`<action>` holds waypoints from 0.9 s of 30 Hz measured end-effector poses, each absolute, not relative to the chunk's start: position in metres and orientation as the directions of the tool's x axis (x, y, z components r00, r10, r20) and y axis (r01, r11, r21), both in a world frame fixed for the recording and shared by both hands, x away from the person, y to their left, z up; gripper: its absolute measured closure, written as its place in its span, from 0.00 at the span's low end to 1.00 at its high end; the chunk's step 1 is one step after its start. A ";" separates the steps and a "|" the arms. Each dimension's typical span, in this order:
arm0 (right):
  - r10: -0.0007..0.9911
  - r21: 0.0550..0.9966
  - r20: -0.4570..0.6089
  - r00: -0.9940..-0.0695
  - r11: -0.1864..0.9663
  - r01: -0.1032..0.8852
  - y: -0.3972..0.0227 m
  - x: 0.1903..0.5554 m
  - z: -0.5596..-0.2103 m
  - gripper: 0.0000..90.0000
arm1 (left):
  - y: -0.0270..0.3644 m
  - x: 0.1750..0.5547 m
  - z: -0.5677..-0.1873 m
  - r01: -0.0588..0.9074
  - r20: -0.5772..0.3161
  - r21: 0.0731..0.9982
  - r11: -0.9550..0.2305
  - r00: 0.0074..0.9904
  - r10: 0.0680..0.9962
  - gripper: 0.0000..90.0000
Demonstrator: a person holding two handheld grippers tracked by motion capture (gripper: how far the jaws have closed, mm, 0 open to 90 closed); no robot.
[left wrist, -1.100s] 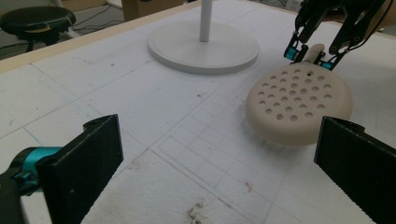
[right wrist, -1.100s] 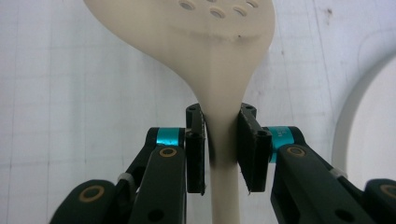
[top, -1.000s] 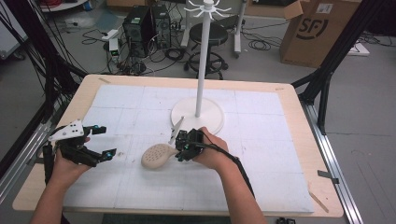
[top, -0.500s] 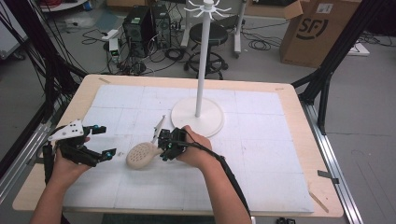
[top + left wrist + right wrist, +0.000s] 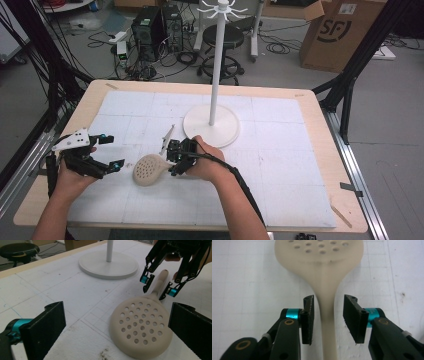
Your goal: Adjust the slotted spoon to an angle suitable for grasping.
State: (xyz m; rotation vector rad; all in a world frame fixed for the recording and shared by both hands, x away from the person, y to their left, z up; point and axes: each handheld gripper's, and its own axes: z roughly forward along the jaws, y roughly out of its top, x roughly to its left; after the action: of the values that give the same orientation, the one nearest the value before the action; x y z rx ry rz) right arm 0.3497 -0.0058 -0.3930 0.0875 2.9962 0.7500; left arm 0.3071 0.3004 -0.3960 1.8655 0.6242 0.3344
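High view: near the front-left corner of the tabletop (image 5: 310,110), left gripper (image 5: 107,152) held in a hand (image 5: 70,175), jaws spread wide with nothing between them, pointing toward a beige slotted spoon (image 5: 147,170). Spoon lying flat on the white mat (image 5: 280,165), round perforated head toward the left edge, handle running right. Right gripper (image 5: 175,157) lowered over that handle, jaws parted on either side of it, not pressed against it. Right gripper view: handle centred in the gap, a sliver of mat visible on each side. Farther back, toward the middle of the tabletop, a white stand (image 5: 212,125) with round base and upright pole.
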 end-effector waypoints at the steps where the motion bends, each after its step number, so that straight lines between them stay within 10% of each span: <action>1: 0.067 0.472 -0.036 -0.997 0.881 0.042 -0.006 0.350 -0.393 0.66 | 0.300 0.307 -0.396 0.260 -0.064 0.926 -0.274 0.822 0.566 0.02; 27: 0.138 0.425 -0.050 -0.989 0.899 0.104 -0.086 0.349 -0.408 0.78 | 0.297 0.308 -0.398 0.269 -0.062 0.918 -0.291 0.823 0.564 0.02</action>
State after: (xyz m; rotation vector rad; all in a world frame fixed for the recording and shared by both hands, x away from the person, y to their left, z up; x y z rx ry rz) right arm 0.3486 -0.0862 -0.4083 0.1908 2.9847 0.6611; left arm 0.3079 0.2974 -0.3980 1.8855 0.6272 0.3295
